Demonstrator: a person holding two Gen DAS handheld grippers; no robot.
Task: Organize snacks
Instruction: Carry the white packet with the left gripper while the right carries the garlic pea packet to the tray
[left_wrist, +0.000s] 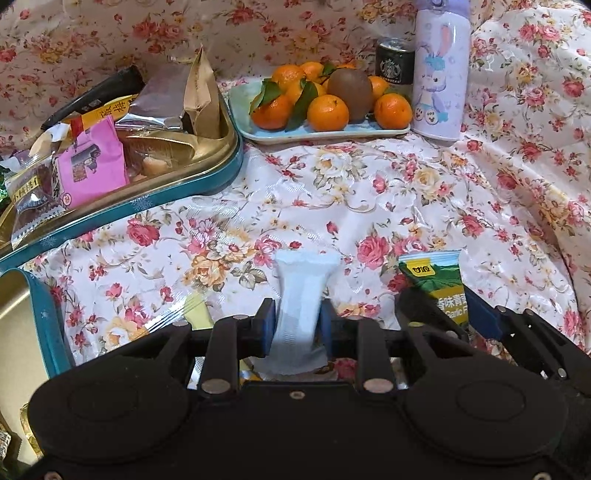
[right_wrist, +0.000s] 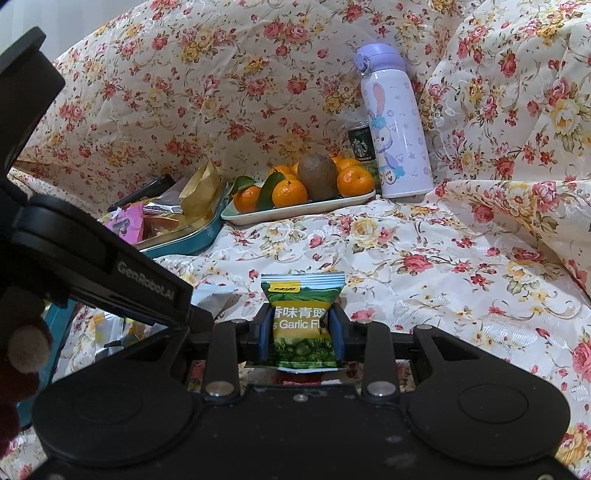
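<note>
Clamping a white snack packet (left_wrist: 299, 314) between its blue pads, the left gripper (left_wrist: 298, 323) points steeply down at the floral cloth (left_wrist: 369, 206); its jaws are closed on the packet's middle, and the packet's crimped top stands clear above them. Just to its right, the right gripper (right_wrist: 301, 330) has its jaws pressed together on a green garlic-pea packet (right_wrist: 302, 321), held upright with its crimped top above the pads. That green packet also shows at the right edge of the left wrist view, beside the white one but apart from it.

Off to the left sits a teal tin (left_wrist: 155, 199) with a gold inside, piled with wrapped snacks: a pink packet (left_wrist: 92, 166), a brown paper pouch (left_wrist: 201, 99) and a silver foil one (left_wrist: 162, 99) among them. Beyond the tin, a pale tray (left_wrist: 321, 134) carries mandarins (left_wrist: 328, 112) and 1 kiwi (left_wrist: 350, 94). A dark coffee can (left_wrist: 395, 61) stands behind the tray, next to a lilac rabbit-print flask (left_wrist: 441, 74).
</note>
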